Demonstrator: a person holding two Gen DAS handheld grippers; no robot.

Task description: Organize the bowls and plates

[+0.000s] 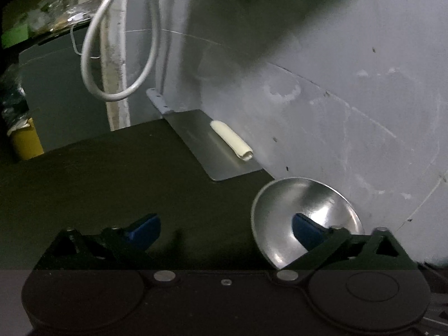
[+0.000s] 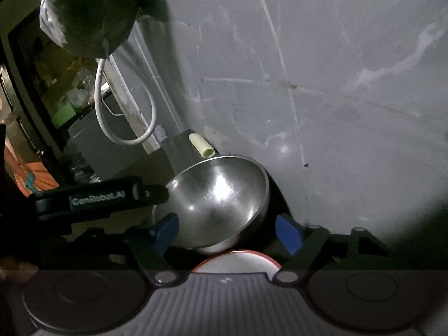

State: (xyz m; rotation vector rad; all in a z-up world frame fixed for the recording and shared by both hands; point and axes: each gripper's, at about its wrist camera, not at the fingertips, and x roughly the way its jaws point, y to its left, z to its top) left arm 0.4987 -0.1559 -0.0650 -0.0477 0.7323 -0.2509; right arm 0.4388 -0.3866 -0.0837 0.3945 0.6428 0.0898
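Right wrist view, nearest first: one red-rimmed white plate point(image 2: 238, 260) peeks out just under the right gripper point(image 2: 228, 233), whose blue pads stand spread either side of one steel bowl point(image 2: 221, 201) against the wall, apparently lined up to grasp it; touch is unclear in the dimness. Left gripper point(image 1: 224, 231) is spread too, one pad over the bowl's hollow, nothing pinched. Farther back: one metal sheet point(image 1: 207, 142), one cream roll point(image 1: 231, 140), one looped cable point(image 1: 117, 42).

silver steel bowl point(image 2: 221, 198), blue-tipped black tongs point(image 2: 226, 232), cream tube point(image 1: 232, 141), grey wall point(image 2: 336, 84).
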